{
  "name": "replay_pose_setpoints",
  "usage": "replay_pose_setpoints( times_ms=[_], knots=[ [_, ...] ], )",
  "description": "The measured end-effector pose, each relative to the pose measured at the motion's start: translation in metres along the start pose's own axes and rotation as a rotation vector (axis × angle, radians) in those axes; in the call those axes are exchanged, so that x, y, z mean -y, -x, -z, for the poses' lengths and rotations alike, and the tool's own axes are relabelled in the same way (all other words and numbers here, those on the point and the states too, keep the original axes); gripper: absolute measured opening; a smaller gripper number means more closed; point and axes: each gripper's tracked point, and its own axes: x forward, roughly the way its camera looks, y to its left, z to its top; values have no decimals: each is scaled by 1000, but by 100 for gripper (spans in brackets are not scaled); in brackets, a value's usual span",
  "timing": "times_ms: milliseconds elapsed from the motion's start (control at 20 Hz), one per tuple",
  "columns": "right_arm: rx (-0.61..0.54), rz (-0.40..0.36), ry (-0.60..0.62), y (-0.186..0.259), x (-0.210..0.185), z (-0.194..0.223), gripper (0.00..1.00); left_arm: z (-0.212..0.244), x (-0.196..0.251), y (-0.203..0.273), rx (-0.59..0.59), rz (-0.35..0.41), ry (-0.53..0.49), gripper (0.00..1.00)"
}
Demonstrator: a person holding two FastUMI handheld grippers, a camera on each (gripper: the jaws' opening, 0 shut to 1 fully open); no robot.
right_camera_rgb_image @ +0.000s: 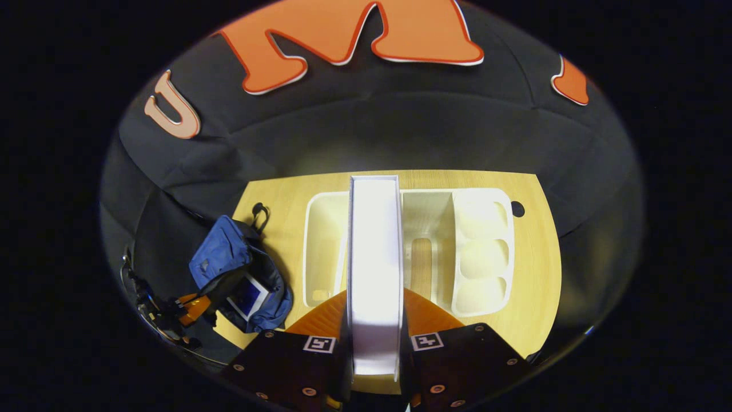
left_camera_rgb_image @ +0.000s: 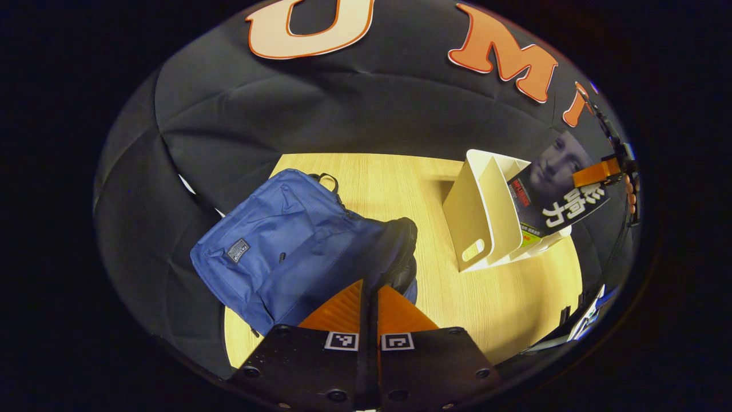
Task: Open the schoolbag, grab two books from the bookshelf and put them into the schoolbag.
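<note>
A: How far along is the job looking?

B: Past halfway, I'd judge. The blue fabric schoolbag (left_camera_rgb_image: 286,240) is lying on the pale wooden table (left_camera_rgb_image: 503,297) with its dark mouth gaping open, and in the right gripper view a blue-covered book (right_camera_rgb_image: 249,295) is sitting inside that opening. So the bag looks opened and one book looks packed.

A: And the second one?

B: The right gripper (right_camera_rgb_image: 374,337) is clamping a white-edged book (right_camera_rgb_image: 374,257) between both fingers, page edges facing the camera. In the left gripper view the same book, dark-covered with a portrait on it, is hanging just above the white plastic divided bookshelf (left_camera_rgb_image: 486,212), held at its upper corner. It appears clear of the slots, though I cannot tell whether its bottom edge is touching the rack.

A: What is the left gripper (left_camera_rgb_image: 369,309) doing?

B: Its fingers are pressed together, nearly touching, with nothing between them that I can make out. It is hovering just in front of the bag's open mouth.

A: What remains?

B: Carrying the held book across to the bag, which sits well apart from the bookshelf, and dropping it in beside the first.
</note>
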Motion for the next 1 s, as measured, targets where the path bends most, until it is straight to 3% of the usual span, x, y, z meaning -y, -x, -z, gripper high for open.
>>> replay_pose_setpoints(
  times_ms=[200, 400, 650, 1000],
  knots=[
    [66, -34, -20, 38, 1, 5, 33, 2, 1, 2, 5, -4, -6, 0],
    [96, -190, -92, 62, -26, 19, 33, 0, 3, 3, 7, -18, -35, 0],
    [55, -395, -213, 48, -79, 66, 33, -6, 4, 3, 10, -32, -60, 0],
    [-11, -514, -361, 11, -153, 112, 33, -19, -9, 9, 28, -53, -52, 0]
  ],
)
